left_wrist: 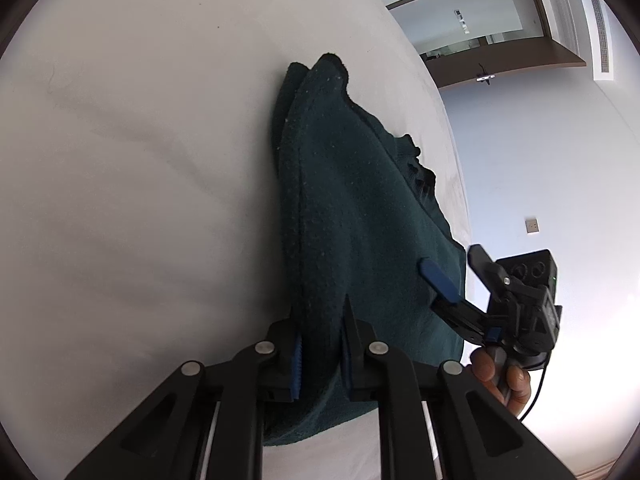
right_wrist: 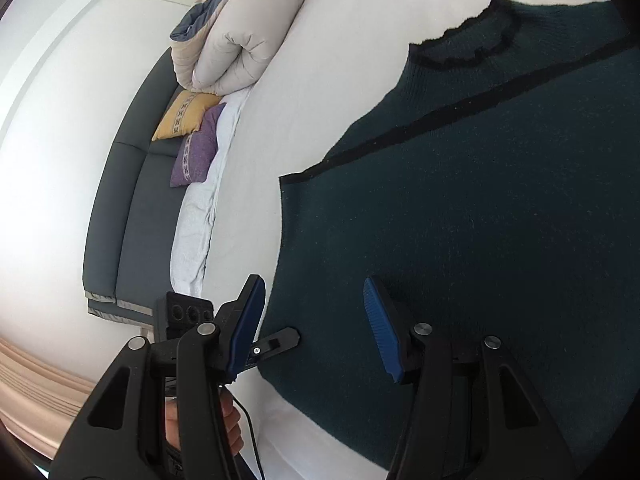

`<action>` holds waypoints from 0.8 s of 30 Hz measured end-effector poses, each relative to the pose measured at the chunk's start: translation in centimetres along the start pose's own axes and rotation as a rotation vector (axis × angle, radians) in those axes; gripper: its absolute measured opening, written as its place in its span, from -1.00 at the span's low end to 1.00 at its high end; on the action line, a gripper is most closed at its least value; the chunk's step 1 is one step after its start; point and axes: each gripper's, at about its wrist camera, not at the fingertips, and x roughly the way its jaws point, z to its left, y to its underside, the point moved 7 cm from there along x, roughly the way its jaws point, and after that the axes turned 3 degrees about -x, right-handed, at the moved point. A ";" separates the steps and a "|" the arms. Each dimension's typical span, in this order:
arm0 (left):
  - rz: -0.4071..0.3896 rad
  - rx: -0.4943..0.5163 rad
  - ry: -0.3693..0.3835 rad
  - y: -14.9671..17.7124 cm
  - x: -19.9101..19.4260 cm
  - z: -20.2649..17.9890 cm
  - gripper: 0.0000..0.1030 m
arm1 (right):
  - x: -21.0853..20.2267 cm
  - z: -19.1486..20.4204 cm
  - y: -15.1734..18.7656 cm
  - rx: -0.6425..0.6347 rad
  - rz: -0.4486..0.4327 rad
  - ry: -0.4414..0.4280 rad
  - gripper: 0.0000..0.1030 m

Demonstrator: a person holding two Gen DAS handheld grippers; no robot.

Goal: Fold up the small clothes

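A dark green knitted sweater (left_wrist: pixel 352 208) with black trim lies on a white bed (left_wrist: pixel 140 160); it also shows in the right wrist view (right_wrist: pixel 480 208), with its collar at the top. My left gripper (left_wrist: pixel 320 344) is shut on a fold of the sweater's edge and lifts it. My right gripper (right_wrist: pixel 316 328) is open, its blue pads on either side of the sweater's edge and just above the cloth. The right gripper also shows in the left wrist view (left_wrist: pixel 452 276), open over the sweater. The left gripper shows in the right wrist view (right_wrist: pixel 276 344) at the sweater's edge.
A rolled white duvet (right_wrist: pixel 240 40) lies at the head of the bed (right_wrist: pixel 328 80). A yellow cushion (right_wrist: pixel 184 116) and a purple cushion (right_wrist: pixel 196 152) rest against a grey headboard (right_wrist: pixel 132 208). White bedsheet surrounds the sweater.
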 end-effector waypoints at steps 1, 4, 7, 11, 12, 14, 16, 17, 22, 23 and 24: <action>-0.004 0.004 0.003 0.0 -0.1 -0.4 -0.73 | 0.7 -0.7 -0.2 0.014 0.014 -0.006 0.05; -0.014 0.041 0.003 0.0 -0.4 -2.6 -0.74 | 1.1 -2.6 -0.9 0.081 0.005 -0.090 0.05; -0.016 0.102 0.002 0.2 -0.3 -6.1 -0.74 | -0.7 -3.3 -1.6 0.116 -0.042 -0.164 0.08; -0.005 0.214 0.000 1.1 1.8 -12.8 -0.74 | -4.1 -4.7 -2.7 0.152 -0.091 -0.226 0.23; 0.002 0.241 0.000 1.5 2.7 -14.4 -0.74 | -5.2 -5.1 -3.1 0.158 -0.107 -0.239 0.24; 0.020 0.298 -0.004 2.6 5.1 -17.3 -0.74 | -7.7 -5.9 -4.0 0.182 -0.143 -0.283 0.32; 0.046 0.345 -0.005 4.0 8.2 -19.6 -0.74 | -10.6 -7.2 -4.9 0.207 -0.193 -0.316 0.43; 0.058 0.366 -0.003 4.8 9.8 -20.4 -0.74 | -11.9 -7.9 -5.3 0.213 -0.219 -0.317 0.46; 0.161 0.386 -0.005 8.8 17.8 -21.2 -0.64 | -15.3 -12.0 -5.7 0.275 -0.237 -0.271 0.53; 0.169 0.390 -0.008 9.3 18.5 -21.1 -0.59 | -15.5 -12.8 -5.7 0.288 -0.235 -0.249 0.53; 0.162 0.392 0.001 9.7 18.4 -21.2 -0.37 | -15.6 -13.4 -5.6 0.294 -0.235 -0.236 0.53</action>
